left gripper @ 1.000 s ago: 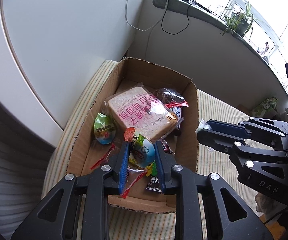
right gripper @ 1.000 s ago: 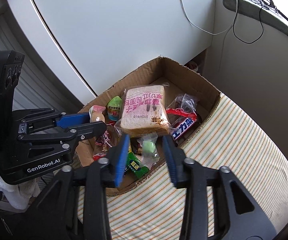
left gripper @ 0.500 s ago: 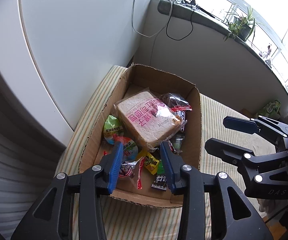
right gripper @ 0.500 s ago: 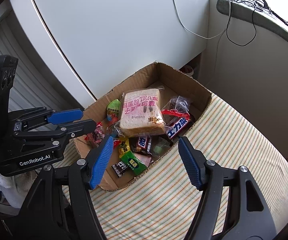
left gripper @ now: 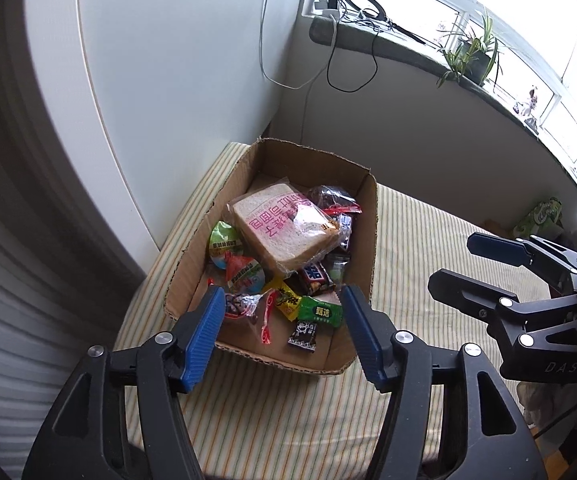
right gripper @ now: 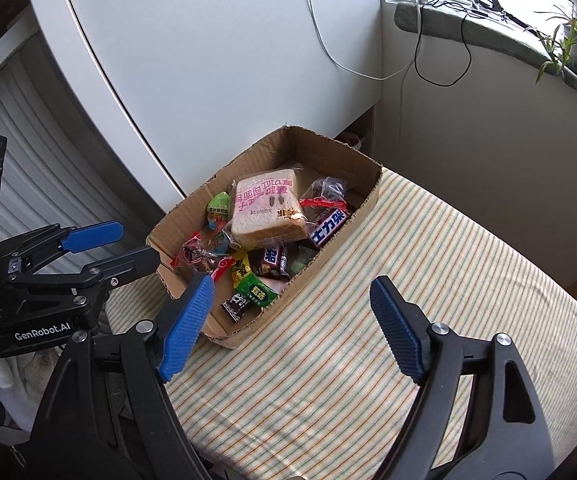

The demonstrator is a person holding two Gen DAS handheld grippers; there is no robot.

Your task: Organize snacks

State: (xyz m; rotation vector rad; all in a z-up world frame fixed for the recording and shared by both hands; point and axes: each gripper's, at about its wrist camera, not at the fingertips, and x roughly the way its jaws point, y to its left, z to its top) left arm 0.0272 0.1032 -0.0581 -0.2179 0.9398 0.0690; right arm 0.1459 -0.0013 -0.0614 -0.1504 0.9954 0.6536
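At far left, left gripper [left gripper: 282,334], held above near end of cardboard box [left gripper: 371,216], blue fingers spread wide, nothing between them. Between and beyond fingers, open box resting on striped cloth [left gripper: 428,240], filled with snacks: green-lidded jelly cup [left gripper: 224,240] by left wall, bagged bread slice [left gripper: 284,226] with pink print on top in middle, dark chocolate bar [left gripper: 316,276] just below it, yellow packet [left gripper: 286,300], green candy [left gripper: 320,312] and small black candy [left gripper: 303,333] near front wall. Further right, bare striped cloth beside box. At far right, right gripper [right gripper: 292,324], raised over cloth, also opened wide, holding nothing, well apart from box contents.
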